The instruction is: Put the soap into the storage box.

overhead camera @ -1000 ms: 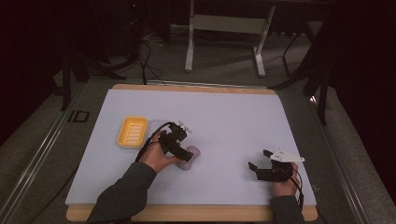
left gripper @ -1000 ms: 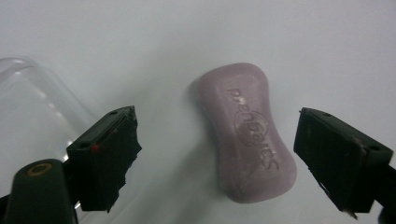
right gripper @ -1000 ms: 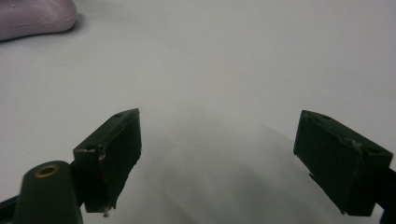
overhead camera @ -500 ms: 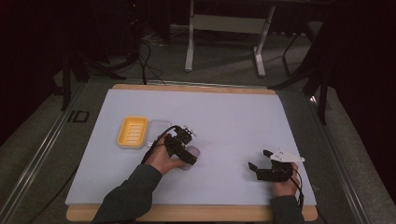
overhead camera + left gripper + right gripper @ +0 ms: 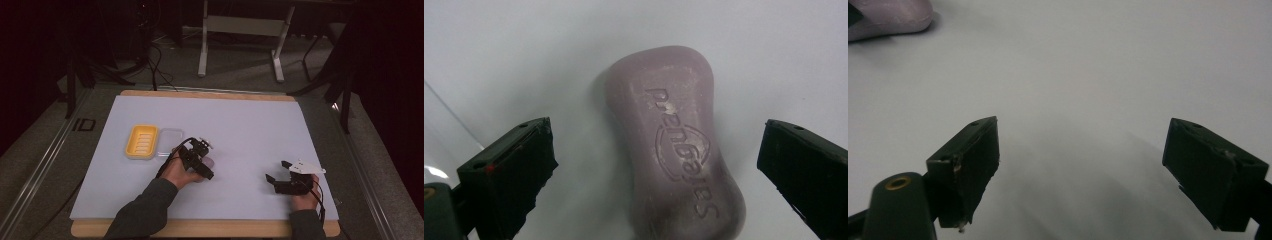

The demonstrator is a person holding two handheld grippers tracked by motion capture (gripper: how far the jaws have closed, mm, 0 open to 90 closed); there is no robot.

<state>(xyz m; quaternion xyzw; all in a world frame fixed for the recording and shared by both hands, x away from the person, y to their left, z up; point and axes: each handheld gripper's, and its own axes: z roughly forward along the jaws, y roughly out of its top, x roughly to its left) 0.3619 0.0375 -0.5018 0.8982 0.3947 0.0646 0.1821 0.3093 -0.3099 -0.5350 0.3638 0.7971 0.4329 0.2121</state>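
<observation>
Two grippers work over our white table (image 5: 250, 125). From above, the left gripper (image 5: 202, 162) hovers at a purple soap bar (image 5: 209, 163), beside a yellow soap dish (image 5: 142, 141) and its clear lid (image 5: 169, 142); the right gripper (image 5: 280, 175) rests apart. Left gripper view: jaws wide, soap between, untouched. Right gripper view: jaws wide, empty.

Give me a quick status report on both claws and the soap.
Left claw open, jaws either side of the purple soap bar, not touching. Right claw open, empty, over bare mat. Soap flat on the mat; yellow soap dish off to the side, nothing blocking.
</observation>
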